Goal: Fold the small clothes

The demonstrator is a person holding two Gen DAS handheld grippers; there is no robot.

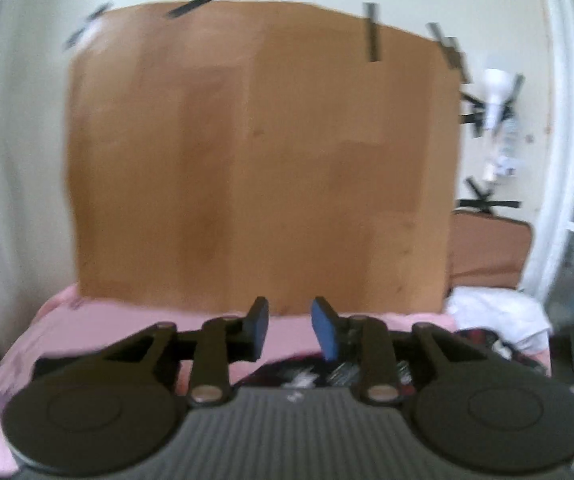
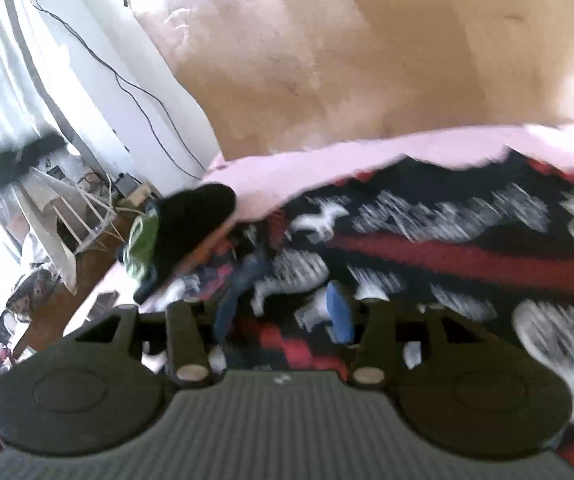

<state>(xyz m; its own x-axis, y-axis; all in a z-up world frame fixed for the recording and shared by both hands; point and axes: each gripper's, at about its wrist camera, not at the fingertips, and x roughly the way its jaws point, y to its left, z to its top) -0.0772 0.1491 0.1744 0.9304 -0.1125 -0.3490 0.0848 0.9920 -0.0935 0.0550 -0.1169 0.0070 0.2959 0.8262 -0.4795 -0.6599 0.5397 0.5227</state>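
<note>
Left wrist view: left gripper (image 1: 289,328) raised and level, facing a brown cardboard sheet (image 1: 263,152) taped to the wall. Its blue-padded fingers (image 1: 325,332) stand apart with nothing between them. Below lies a pink bedsheet (image 1: 87,320); a white cloth heap (image 1: 499,316) sits at the far right edge of the bed.

Right wrist view: heavy motion blur. Right gripper (image 2: 283,312) points down over a black, red and white patterned knit garment (image 2: 447,248) spread on the pink sheet. One blue pad (image 2: 339,312) is visible. The other finger is lost against a crumpled pile of small clothes (image 2: 215,276), so whether the jaws are parted or pinching fabric cannot be told. A black and green bundle (image 2: 175,236) lies at the bed's left corner.

Handling judgement: the knit looks soft, limp and fairly light, probably thick enough to bunch. It will drape, not hold shape. Best hold: pinch an edge or corner, one per gripper, then lift and lay flat before folding.
</note>
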